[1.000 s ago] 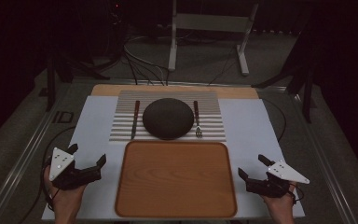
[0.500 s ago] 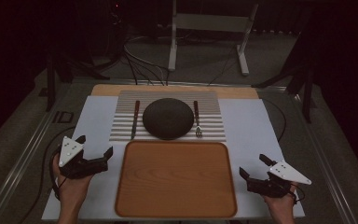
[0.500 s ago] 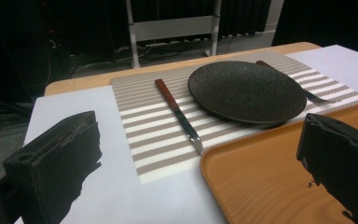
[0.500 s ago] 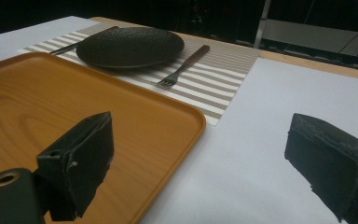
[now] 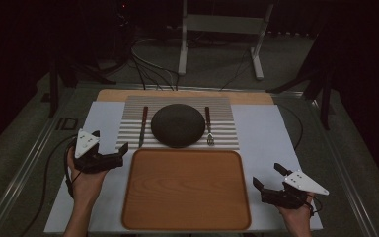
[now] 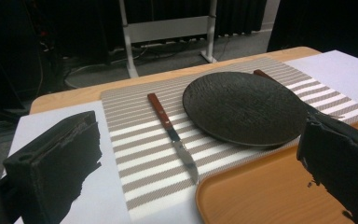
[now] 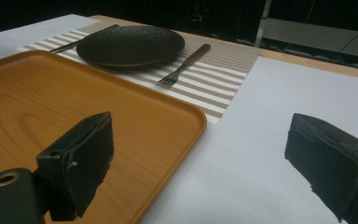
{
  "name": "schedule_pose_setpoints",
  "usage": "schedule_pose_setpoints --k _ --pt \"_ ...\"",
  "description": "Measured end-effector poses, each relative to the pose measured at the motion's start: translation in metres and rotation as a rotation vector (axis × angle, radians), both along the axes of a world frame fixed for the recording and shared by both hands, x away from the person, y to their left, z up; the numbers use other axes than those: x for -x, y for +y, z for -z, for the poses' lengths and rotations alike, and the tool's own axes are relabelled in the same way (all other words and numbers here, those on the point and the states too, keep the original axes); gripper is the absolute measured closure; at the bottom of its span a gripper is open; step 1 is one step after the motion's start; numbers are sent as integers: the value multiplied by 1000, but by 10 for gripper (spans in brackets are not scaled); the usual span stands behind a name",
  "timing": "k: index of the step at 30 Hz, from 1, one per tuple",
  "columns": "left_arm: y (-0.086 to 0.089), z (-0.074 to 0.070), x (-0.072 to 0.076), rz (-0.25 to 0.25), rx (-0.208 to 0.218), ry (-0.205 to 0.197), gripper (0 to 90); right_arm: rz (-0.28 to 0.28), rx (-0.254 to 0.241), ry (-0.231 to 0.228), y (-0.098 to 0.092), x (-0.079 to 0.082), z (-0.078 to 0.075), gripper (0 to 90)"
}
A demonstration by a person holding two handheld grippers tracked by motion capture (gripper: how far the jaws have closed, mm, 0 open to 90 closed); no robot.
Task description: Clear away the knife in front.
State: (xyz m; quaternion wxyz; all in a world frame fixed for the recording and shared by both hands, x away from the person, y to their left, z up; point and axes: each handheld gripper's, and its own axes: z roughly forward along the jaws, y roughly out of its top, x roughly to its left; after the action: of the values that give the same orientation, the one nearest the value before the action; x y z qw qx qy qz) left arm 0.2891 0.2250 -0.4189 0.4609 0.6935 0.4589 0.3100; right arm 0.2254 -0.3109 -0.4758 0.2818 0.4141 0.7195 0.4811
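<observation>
A dark round plate (image 5: 178,125) sits on a striped placemat (image 5: 227,133), with a wooden-handled knife (image 5: 142,126) to its left and a fork (image 5: 208,126) to its right. In front of the mat lies an empty wooden tray (image 5: 186,190). My left gripper (image 5: 109,141) hovers open at the tray's far left corner, near the knife's blade end. In the left gripper view the knife (image 6: 172,133) and plate (image 6: 244,107) lie ahead between the jaws. My right gripper (image 5: 268,176) is open beside the tray's right edge, over white paper, holding nothing. The fork (image 7: 184,65) shows farther off.
A white paper sheet (image 5: 266,133) covers the wooden table under the mat and tray. Cables trail from both grippers. Beyond the table's far edge stand a white metal frame (image 5: 217,34) and loose cables on the dark floor.
My left gripper has moved forward and slightly right, from the near left of the tray up to its far left corner near the knife. The right gripper has stayed put.
</observation>
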Motion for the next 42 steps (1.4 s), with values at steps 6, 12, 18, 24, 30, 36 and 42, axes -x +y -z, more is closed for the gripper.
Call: schedule_pose_setpoints --k 6,12,18,24,30,36,42 --pt "-6 -3 -16 -4 0 10 0 0 -1 0 0 0 0 78" --pt "-8 -4 -29 -9 6 21 0 0 -2 0 0 -1 0 78" --pt "-10 -4 -42 -7 14 31 0 0 -1 -2 0 0 0 78" --pt "-12 -6 -53 -9 8 38 0 1 -3 -3 -1 0 0 78" --pt "-14 -6 -64 -15 1 46 0 3 -6 -3 -1 0 0 78" --pt "-15 -6 -73 -20 2 51 0 9 -7 -2 -1 0 0 78" --pt "-19 -5 -83 -16 -17 60 0 10 -7 -3 -1 0 0 78"
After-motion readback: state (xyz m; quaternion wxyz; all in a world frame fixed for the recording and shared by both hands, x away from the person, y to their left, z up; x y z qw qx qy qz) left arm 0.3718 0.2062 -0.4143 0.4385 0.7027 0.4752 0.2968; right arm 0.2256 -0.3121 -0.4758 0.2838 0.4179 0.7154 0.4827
